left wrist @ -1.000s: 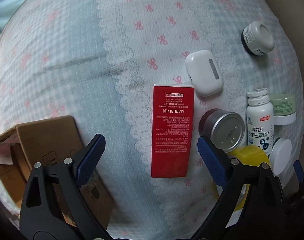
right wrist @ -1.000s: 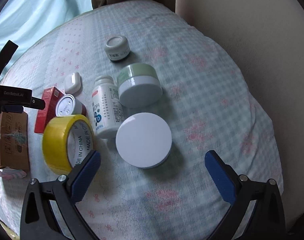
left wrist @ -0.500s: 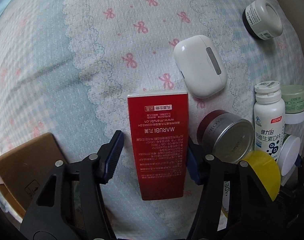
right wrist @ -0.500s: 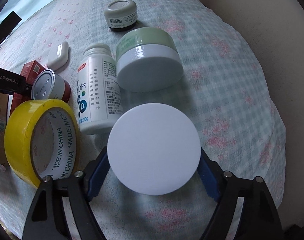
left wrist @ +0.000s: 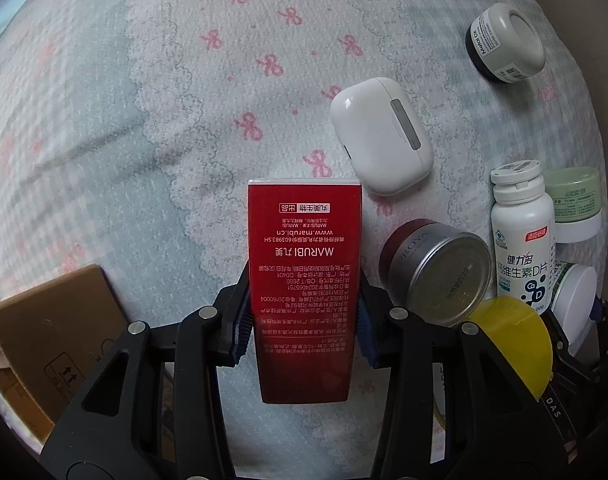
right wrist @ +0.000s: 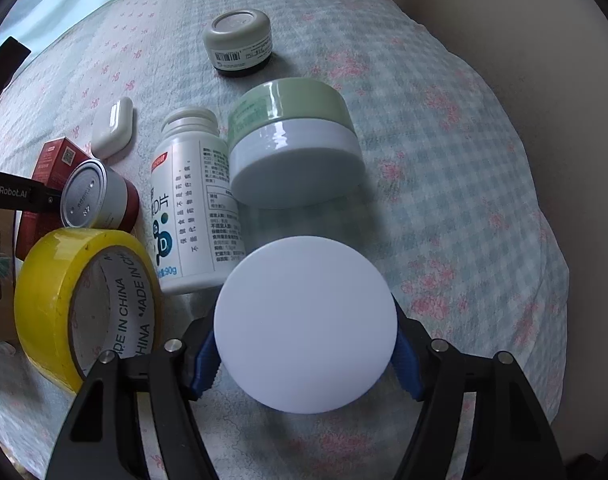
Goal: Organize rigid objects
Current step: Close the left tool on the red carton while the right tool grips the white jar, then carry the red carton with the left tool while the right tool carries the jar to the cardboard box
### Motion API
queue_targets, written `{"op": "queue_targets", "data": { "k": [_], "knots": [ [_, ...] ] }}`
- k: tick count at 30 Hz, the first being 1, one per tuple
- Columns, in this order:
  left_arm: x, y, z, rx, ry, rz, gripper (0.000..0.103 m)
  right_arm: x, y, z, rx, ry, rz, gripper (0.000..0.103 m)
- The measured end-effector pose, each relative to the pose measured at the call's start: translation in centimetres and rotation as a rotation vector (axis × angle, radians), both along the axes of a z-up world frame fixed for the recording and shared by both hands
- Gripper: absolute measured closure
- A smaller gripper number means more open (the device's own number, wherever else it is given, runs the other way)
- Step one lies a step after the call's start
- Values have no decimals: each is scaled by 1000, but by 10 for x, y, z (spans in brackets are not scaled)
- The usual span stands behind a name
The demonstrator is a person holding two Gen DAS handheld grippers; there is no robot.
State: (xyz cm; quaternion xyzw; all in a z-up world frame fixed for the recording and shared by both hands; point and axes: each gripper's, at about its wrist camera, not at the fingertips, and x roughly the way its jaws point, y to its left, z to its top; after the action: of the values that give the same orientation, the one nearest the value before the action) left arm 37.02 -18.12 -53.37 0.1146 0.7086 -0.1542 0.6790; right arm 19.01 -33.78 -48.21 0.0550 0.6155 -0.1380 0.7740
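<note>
Glossy red carton (left wrist: 304, 280), brushed-metal tin (left wrist: 443, 276), matt white plastic lid (right wrist: 305, 324), woven cloth (left wrist: 144, 100).

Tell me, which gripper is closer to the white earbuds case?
Left. The left gripper, clamped on the red box, sits just short of the earbuds case. The right gripper, holding the white-lidded jar, is several objects away.

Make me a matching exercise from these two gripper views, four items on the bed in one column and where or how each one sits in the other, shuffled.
Items
1. red box
2. white-lidded jar
3. yellow tape roll
4. vitamin bottle

States
A. lying on its side beside the green-lidded jar
B. between the fingers of the left gripper
C. standing on its edge, ungripped
D. between the fingers of the right gripper

Pairs: 1-B, 2-D, 3-C, 4-A
</note>
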Motion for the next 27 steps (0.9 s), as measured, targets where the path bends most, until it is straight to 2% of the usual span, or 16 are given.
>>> {"op": "queue_targets", "data": {
  "k": [6, 10, 16, 20, 23, 27],
  "knots": [
    [-9, 6, 38, -34, -64, 23, 64, -8, -6, 20, -6, -48, -11, 37],
    [-21, 15, 77, -72, -113, 64, 65, -14, -5, 48, -16, -99, -5, 37],
    [-58, 37, 163, -134, -198, 130, 65, -24, -7, 118, -24, -184, 16, 37],
    [-79, 58, 219, -189, -253, 212, 65, -28, -2, 173, -19, -216, 54, 37],
    [-100, 81, 256, -227, -302, 270, 65, -30, 12, 213, -23, -246, 112, 37],
    [-128, 118, 300, -242, -363, 322, 65, -29, 40, 253, -29, -284, 203, 37]
  ]
}}
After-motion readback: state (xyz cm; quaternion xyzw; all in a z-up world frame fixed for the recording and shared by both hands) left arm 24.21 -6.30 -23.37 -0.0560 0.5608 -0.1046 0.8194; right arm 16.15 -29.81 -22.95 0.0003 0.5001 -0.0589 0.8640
